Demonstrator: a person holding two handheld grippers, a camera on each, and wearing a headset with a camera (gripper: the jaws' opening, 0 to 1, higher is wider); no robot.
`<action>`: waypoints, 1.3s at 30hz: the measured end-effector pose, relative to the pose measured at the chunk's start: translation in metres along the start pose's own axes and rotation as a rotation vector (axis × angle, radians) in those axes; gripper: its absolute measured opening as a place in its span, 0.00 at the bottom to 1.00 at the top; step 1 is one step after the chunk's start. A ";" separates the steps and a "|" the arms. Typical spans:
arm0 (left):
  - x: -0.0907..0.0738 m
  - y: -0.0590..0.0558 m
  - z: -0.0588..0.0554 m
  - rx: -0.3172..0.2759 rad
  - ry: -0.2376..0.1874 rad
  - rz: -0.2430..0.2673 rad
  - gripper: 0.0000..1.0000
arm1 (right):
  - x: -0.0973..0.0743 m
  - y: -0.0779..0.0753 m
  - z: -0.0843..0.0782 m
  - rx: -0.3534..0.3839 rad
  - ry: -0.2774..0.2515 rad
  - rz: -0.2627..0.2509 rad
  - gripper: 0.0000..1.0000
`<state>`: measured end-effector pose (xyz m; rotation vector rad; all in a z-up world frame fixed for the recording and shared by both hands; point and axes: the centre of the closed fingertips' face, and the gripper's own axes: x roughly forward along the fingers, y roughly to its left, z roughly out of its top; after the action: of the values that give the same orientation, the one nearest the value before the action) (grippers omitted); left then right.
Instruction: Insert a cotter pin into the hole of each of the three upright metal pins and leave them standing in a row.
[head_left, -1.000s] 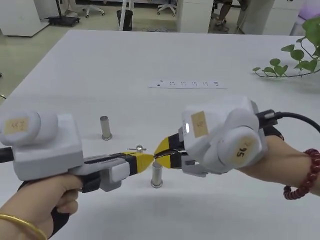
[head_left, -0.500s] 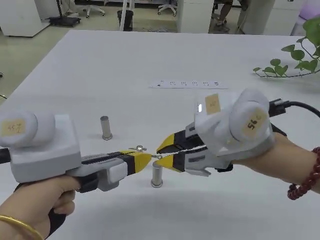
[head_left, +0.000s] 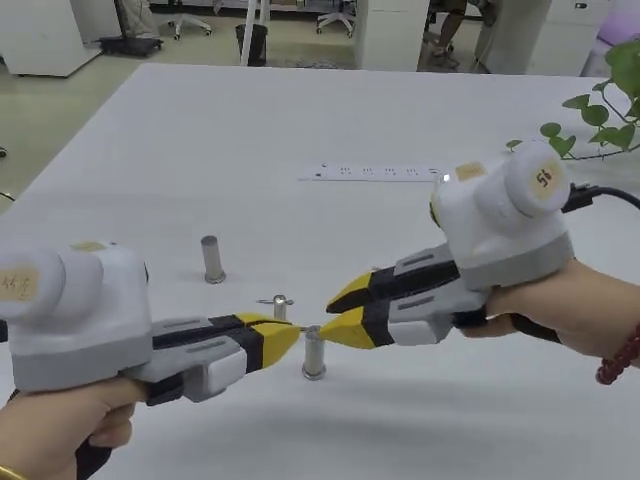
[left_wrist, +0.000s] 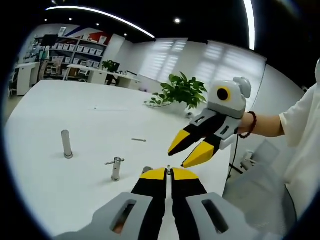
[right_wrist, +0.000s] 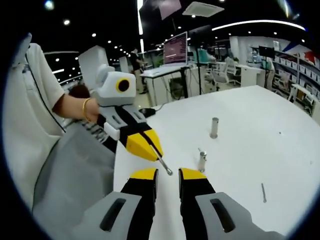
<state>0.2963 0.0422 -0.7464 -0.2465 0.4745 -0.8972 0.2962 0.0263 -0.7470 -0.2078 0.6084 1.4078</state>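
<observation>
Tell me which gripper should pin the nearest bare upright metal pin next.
Left. The yellow-tipped left gripper is shut on a thin metal cotter pin, its tips close to the nearest bare upright metal pin. The yellow-tipped right gripper is open and holds nothing.

We see yellow tips on black jaws and pale grey bodies on the left tool and right tool, a silver cotter pin and upright pins on a white desk, and green leaves at two o'clock.
</observation>
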 end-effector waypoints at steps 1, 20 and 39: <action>0.000 -0.001 0.000 0.002 -0.001 -0.007 0.00 | -0.001 0.001 0.000 0.005 -0.004 0.009 0.18; -0.004 -0.031 0.001 0.091 -0.028 -0.172 0.00 | -0.007 0.036 -0.005 0.047 -0.036 0.231 0.16; -0.007 -0.045 0.011 0.095 -0.087 -0.254 0.00 | -0.010 0.041 -0.004 0.036 -0.057 0.277 0.06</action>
<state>0.2673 0.0203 -0.7169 -0.2617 0.3230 -1.1488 0.2556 0.0228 -0.7366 -0.0555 0.6317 1.6624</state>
